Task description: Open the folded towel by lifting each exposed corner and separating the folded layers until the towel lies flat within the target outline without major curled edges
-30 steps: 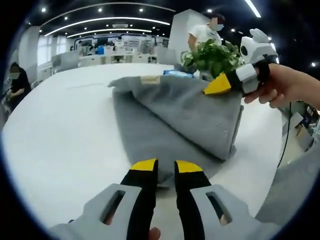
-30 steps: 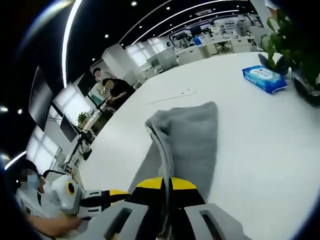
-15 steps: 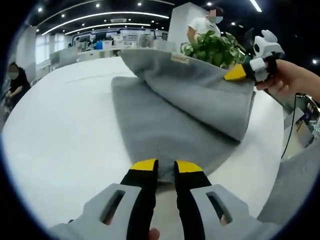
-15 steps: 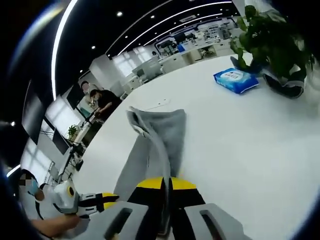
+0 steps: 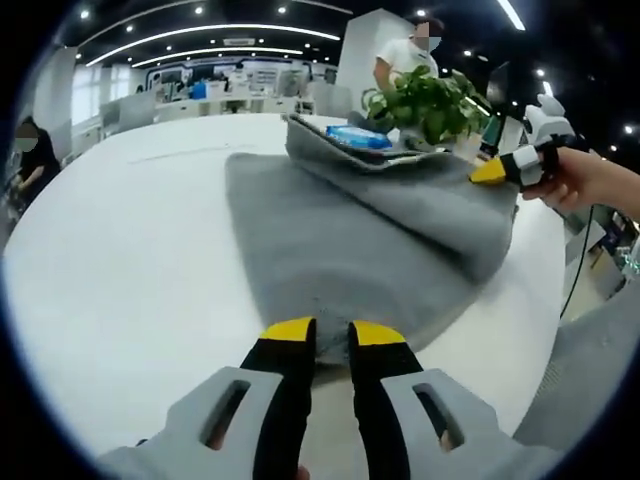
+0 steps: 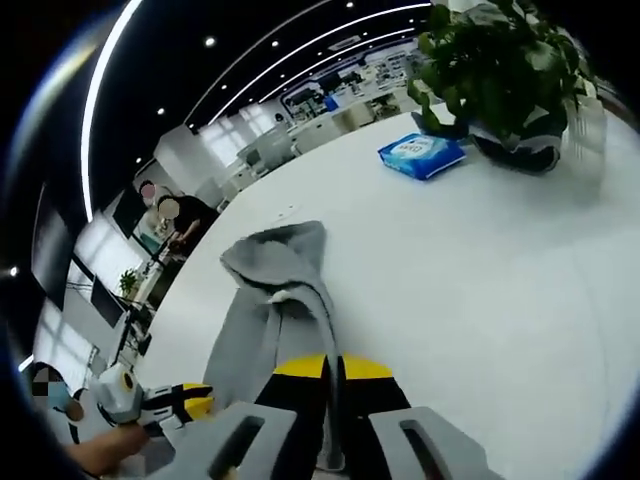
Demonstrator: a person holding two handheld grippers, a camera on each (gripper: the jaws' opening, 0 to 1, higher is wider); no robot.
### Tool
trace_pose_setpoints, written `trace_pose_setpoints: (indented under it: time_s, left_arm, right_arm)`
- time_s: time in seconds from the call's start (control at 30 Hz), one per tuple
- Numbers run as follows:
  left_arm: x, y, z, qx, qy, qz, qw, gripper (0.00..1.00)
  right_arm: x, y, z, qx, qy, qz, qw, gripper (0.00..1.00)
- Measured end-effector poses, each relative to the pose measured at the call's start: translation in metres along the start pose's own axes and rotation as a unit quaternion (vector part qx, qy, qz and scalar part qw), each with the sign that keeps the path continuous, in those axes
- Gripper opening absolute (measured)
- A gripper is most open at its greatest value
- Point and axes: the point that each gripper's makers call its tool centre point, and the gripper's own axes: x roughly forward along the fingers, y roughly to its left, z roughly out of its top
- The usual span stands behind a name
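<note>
Towel: the gray towel (image 5: pixel 340 250) lies on the white table (image 5: pixel 120 260). Its bottom layer is spread flat on the table. The top layer is lifted up and pulled over to the right side, so it makes a thick fold along that side.

Towel seen from the right gripper view: the gray towel (image 6: pixel 275 300) runs up from the claw in a narrow strip. Its far end sits bunched in a soft hump on the table (image 6: pixel 480 270).

Left gripper: the left gripper (image 5: pixel 332 335) is at the near edge of the towel. Its two yellow tips are close together with a small gap. The towel edge is right at the tips. I cannot tell if it is pinching the cloth.

Right gripper: the right gripper (image 6: pixel 330 368) has its jaws pressed together on the edge of the towel's top layer. In the left gripper view it (image 5: pixel 497 172) is up on the right side, held by a hand (image 5: pixel 590 185), with the lifted cloth hanging from its yellow tip.

Other things: a blue packet (image 6: pixel 420 155) lies flat on the far part of the table. A green plant (image 6: pixel 500 70) stands just beside it. People stand and sit far back in the big room.
</note>
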Motion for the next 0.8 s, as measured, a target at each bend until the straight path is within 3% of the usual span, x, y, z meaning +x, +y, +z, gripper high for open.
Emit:
trace_pose_setpoints:
  time_s: [0.57,0.8]
  left_arm:
    - [-0.002,0.001,-0.001,-0.009,0.002,-0.001,1.0000,0.12]
    - [-0.002,0.002,-0.001,-0.012,0.002,0.001,0.9999,0.12]
  right_arm:
    - [-0.015,-0.046,-0.011,0.036,-0.010,-0.041,0.9985,0.00]
    - [-0.019,-0.055,-0.023,0.045,-0.010,-0.054,0.9975,0.00]
